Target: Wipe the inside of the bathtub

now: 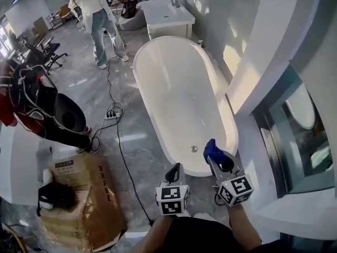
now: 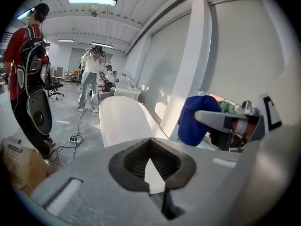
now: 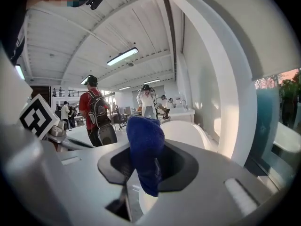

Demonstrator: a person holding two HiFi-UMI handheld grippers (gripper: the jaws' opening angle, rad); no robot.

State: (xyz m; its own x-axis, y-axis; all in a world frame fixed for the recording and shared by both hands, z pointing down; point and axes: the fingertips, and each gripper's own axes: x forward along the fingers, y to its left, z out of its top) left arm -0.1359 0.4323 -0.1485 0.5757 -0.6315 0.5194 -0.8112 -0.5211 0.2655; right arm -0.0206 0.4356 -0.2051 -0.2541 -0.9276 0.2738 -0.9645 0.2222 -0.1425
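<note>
The white oval bathtub (image 1: 176, 91) lies ahead of me, its drain (image 1: 194, 148) near the close end. My right gripper (image 1: 215, 159) hovers over the tub's near right rim, shut on a blue cloth (image 1: 211, 148). In the right gripper view the cloth (image 3: 145, 145) sticks up and droops between the jaws of that gripper (image 3: 146, 171), with the tub (image 3: 186, 131) behind. My left gripper (image 1: 176, 168) sits just outside the near rim, shut and holding nothing. The left gripper view shows its jaws (image 2: 151, 168) closed, the tub (image 2: 122, 119) ahead, and the cloth (image 2: 193, 119) at right.
A white column and wall (image 1: 258, 57) flank the tub's right side. A sink cabinet (image 1: 166, 15) stands beyond the far end. A person in red with a backpack (image 1: 31, 104) and another person (image 1: 100, 15) stand at left. A power strip with cable (image 1: 111, 114) and a cardboard box (image 1: 84, 199) lie on the floor.
</note>
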